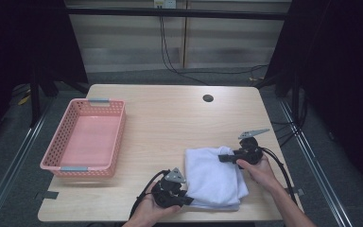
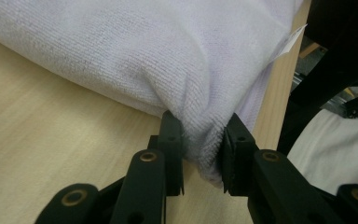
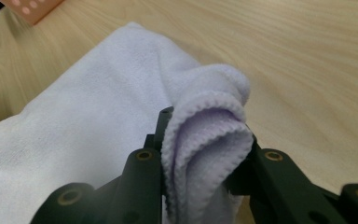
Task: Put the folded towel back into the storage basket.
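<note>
At the near edge of the pale wooden counter (image 1: 170,127), the left gripper (image 1: 185,199) has its two black jaws closed on the near left corner of the white terry-cloth towel (image 1: 215,177); in the left gripper view the cloth (image 2: 158,51) bunches between the jaws while the rest lies flat on the wood. The towel sits on the near right part of the counter, already folded into a thick rectangle. Farther back, the right gripper (image 1: 222,158) is clamped on the far edge of the towel, and in the right gripper view several stitched layers (image 3: 205,135) are pinched together and lifted slightly off the counter. The step in hand looks like a fold or lift, with both corners now secured. The next move likely calls for both hands rising together, keeping the layers from slipping. Well away at the far left stands the pink perforated plastic basket (image 1: 52,158), a likely destination
</note>
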A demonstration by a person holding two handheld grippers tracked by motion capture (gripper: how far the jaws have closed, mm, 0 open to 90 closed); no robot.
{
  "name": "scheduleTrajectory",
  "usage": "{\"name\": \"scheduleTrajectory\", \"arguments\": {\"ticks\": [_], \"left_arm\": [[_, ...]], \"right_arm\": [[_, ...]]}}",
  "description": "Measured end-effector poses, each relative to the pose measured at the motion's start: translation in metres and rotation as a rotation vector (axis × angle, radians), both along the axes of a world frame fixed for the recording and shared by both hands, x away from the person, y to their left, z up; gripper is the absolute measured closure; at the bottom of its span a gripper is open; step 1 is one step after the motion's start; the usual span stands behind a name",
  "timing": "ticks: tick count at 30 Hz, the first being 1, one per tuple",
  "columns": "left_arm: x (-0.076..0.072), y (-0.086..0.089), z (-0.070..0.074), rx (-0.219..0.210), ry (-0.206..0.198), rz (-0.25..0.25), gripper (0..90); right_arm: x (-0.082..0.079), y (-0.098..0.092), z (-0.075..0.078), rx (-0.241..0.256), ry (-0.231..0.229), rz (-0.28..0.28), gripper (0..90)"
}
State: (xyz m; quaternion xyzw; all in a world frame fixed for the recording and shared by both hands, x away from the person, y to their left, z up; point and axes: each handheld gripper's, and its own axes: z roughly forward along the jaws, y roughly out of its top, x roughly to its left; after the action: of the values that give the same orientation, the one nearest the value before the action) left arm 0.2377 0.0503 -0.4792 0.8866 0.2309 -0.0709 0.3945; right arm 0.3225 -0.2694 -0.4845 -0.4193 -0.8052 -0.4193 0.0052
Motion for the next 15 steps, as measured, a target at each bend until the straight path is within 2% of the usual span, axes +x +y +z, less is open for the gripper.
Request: {"name": "scheduleTrajectory", "arguments": {"ticks": [1,2,5,10,12,15], "left_arm": [[0.001,0.002,0.003,-0.005,-0.006,0.018,73.5],[0.003,0.005,0.005,-0.028,0.006,0.009,73.5],[0.006,0.009,0.011,-0.036,0.000,0.009,73.5],[0.010,0.010,0.022,-0.065,-0.003,0.011,73.5],[0.013,0.012,0.025,-0.052,-0.007,0.007,73.5],[0.016,0.015,0.029,-0.057,-0.014,0.014,73.5]], "right_arm": [[0.000,0.000,0.002,-0.002,-0.006,-0.004,71.4],[0.000,0.000,0.004,0.006,-0.011,-0.008,71.4],[0.001,-0.001,0.011,0.031,-0.022,-0.010,71.4],[0.005,-0.001,0.018,0.040,-0.037,-0.017,71.4],[0.007,-0.001,0.021,0.046,-0.036,-0.018,71.4],[0.010,0.001,0.025,0.055,-0.043,-0.019,71.5]]}}
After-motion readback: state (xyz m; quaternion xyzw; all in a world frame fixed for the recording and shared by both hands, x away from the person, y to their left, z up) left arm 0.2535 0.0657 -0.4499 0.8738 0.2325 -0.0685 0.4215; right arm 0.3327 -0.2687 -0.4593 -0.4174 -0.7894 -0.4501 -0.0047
